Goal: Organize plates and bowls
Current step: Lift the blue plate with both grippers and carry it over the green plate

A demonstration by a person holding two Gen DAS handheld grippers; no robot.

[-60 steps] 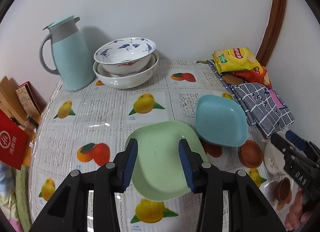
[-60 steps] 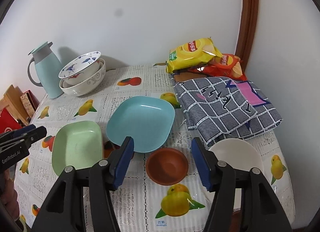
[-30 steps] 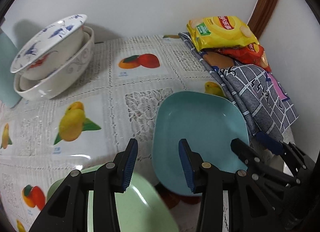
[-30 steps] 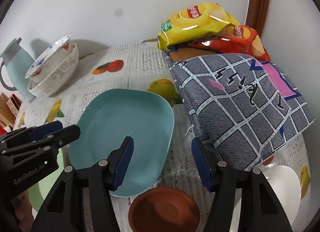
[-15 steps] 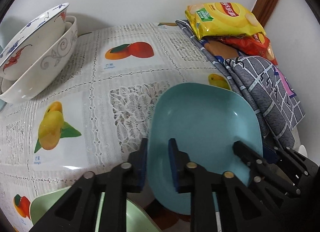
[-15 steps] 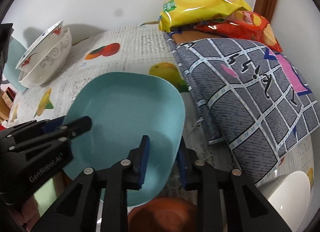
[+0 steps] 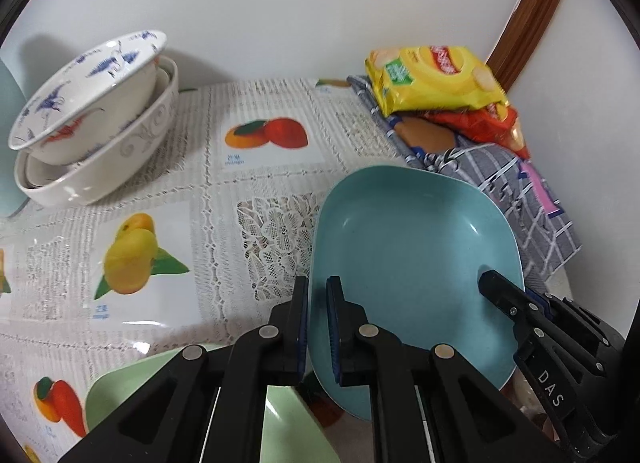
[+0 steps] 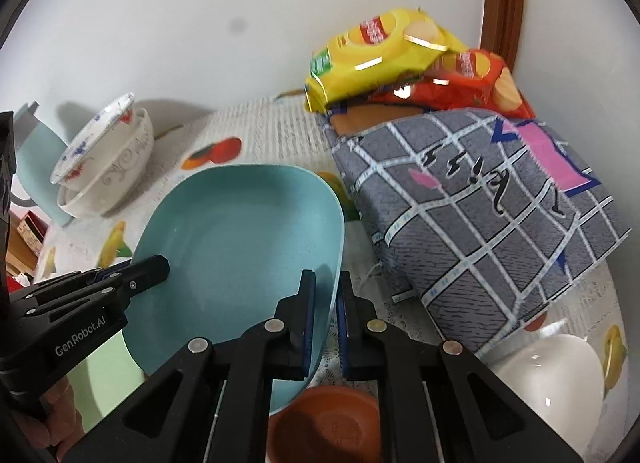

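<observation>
My matt black plastic grippers (image 7: 318, 317) (image 8: 326, 313) clamp a smooth, matt blue plate (image 7: 412, 247); glazed porcelain bowls (image 7: 92, 119) gleam on a glossy lace-patterned tablecloth (image 7: 260, 191) beside shiny foil snack bags (image 8: 380, 51) and checked cloth (image 8: 480, 215)

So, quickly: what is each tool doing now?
Left tool: closed on the blue plate rim.
Right tool: closed on the same plate's opposite rim.
</observation>
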